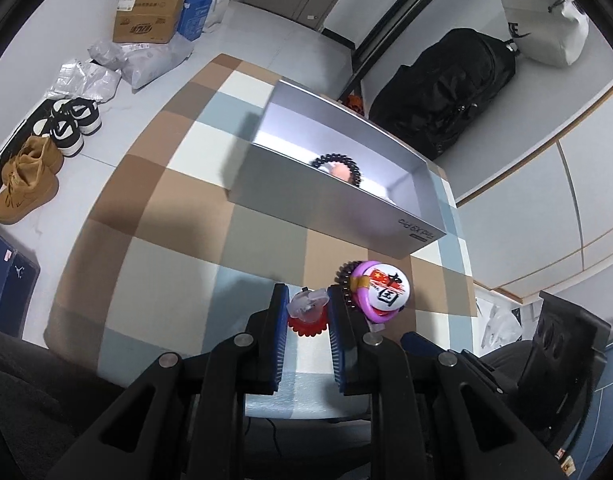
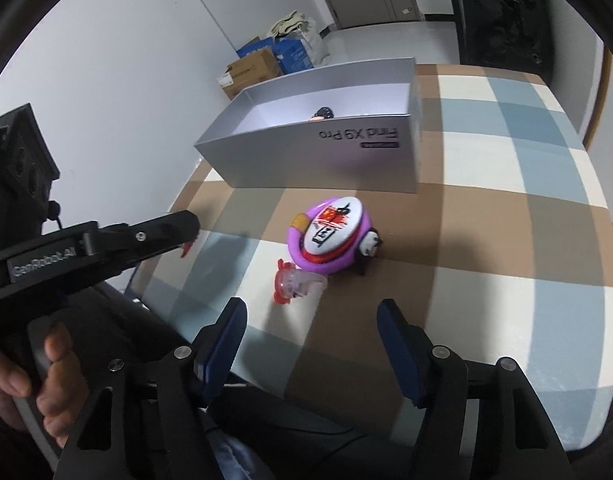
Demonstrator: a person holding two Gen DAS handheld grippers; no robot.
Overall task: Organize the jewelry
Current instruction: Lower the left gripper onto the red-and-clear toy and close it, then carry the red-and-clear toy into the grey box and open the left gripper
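My left claw is clamped on a small clear-and-red plastic trinket. It fills the narrow gap between the pads, and a scrap of red shows beneath the tip in the right wrist view. My right claw stands open with nothing in it, aimed at a second clear-and-red trinket. That one lies on its side on the checked cloth surface, just ahead of the pads and just beside a purple plastic ring with a white printed badge.

I judge this second trinket to be very light, hard and rather slick. The clear dome looks likely to squirt out under pressure, while the red toothed base should give the pads something to bite. So I would close across the base, gently, and come in low so it does not skid on the cloth.

The open silver-grey cardboard box waits beyond, with a dark beaded bracelet already inside.
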